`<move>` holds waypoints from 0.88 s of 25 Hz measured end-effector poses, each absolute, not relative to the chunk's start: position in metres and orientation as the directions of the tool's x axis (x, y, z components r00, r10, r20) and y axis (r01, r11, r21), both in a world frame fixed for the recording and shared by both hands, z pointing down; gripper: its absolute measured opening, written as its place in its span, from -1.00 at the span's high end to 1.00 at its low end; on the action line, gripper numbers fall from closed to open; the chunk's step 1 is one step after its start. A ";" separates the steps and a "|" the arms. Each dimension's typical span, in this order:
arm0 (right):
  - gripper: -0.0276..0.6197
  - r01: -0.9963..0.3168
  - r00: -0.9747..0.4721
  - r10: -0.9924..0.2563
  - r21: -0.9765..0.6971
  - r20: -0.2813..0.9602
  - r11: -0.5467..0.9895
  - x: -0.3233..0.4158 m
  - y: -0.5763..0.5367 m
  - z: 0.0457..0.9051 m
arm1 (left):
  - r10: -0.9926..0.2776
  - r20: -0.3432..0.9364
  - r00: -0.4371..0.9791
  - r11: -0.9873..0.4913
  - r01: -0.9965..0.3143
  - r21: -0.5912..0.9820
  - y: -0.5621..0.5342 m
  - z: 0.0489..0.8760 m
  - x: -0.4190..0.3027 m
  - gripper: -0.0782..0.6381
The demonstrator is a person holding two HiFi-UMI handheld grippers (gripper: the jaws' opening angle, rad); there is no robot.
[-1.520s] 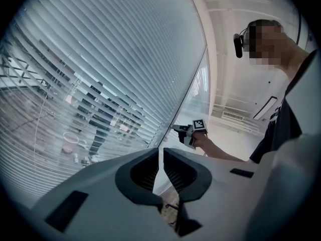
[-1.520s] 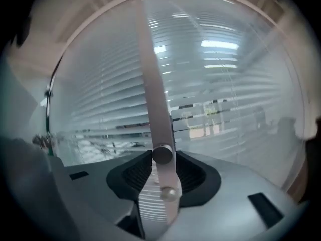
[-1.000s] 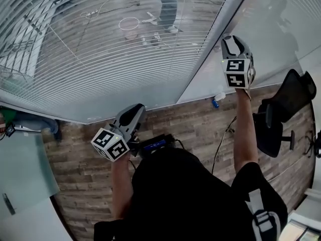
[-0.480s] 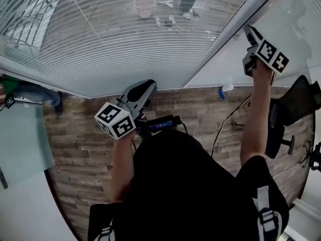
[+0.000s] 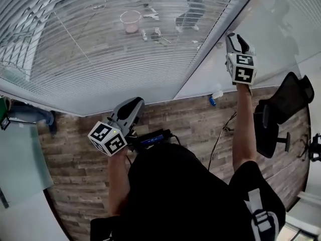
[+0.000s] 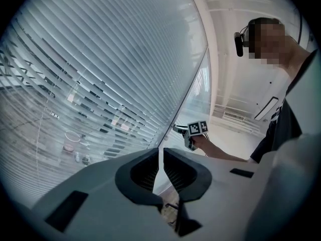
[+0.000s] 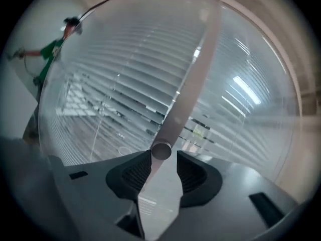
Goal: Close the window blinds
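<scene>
White slatted window blinds (image 5: 95, 49) fill the upper left of the head view, their slats part open, with a room showing behind them. My right gripper (image 5: 233, 38) is raised beside the window's upright frame (image 5: 210, 49). In the right gripper view the round lower end of the grey tilt wand (image 7: 161, 151) sits between the jaws of the right gripper (image 7: 163, 170), close to the left pad. Those jaws are opening and the pads do not press on it. My left gripper (image 5: 131, 108) hangs low near the blinds' bottom rail, its jaws (image 6: 161, 172) nearly together with nothing between them.
A black office chair (image 5: 282, 109) stands on the wood floor at the right. A small blue object (image 5: 212, 102) and a cable (image 5: 220, 139) lie near the wall. A frosted glass panel (image 5: 281, 29) is right of the frame. A person in green (image 7: 50, 54) stands at the far left.
My right gripper swung up and to the right half a second ago, then came back down beside the window frame. The left gripper has barely moved.
</scene>
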State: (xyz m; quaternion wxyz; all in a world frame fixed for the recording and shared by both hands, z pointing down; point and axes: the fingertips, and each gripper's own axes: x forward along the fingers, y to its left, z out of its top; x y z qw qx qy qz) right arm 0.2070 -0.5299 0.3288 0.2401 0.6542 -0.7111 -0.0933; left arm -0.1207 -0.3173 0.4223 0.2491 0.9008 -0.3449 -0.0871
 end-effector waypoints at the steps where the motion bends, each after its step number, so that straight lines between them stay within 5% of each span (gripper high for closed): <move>1: 0.47 -0.837 0.002 -0.978 0.536 0.209 0.113 0.204 -0.529 0.327 | -0.665 0.014 0.747 -0.638 -0.578 0.508 -0.316 0.421 -0.121 0.68; 5: 0.47 -0.756 0.014 -0.982 0.645 0.187 0.112 0.196 -0.529 0.322 | -0.665 0.011 0.747 -0.640 -0.578 0.506 -0.314 0.420 -0.119 0.68; 10: 0.53 -0.809 -0.007 -0.975 0.573 0.220 0.135 0.199 -0.531 0.322 | -0.669 -0.002 0.743 -0.643 -0.577 0.504 -0.314 0.423 -0.121 0.68; 13: 0.53 -0.928 -0.081 -0.964 0.332 0.254 0.166 0.204 -0.534 0.323 | -0.679 0.002 0.734 -0.632 -0.585 0.509 -0.314 0.423 -0.124 0.68; 16: 0.53 -0.980 -0.200 -0.946 -0.077 0.255 0.186 0.211 -0.536 0.321 | -0.682 -0.003 0.731 -0.630 -0.585 0.511 -0.316 0.423 -0.125 0.68; 19: 0.53 -0.860 -0.323 -0.927 -0.469 0.193 0.202 0.215 -0.538 0.323 | -0.682 -0.004 0.731 -0.629 -0.585 0.512 -0.317 0.425 -0.126 0.68; 22: 0.53 -0.754 -0.387 -0.914 -0.612 0.121 0.238 0.213 -0.537 0.324 | -0.684 0.002 0.730 -0.625 -0.587 0.515 -0.316 0.427 -0.126 0.68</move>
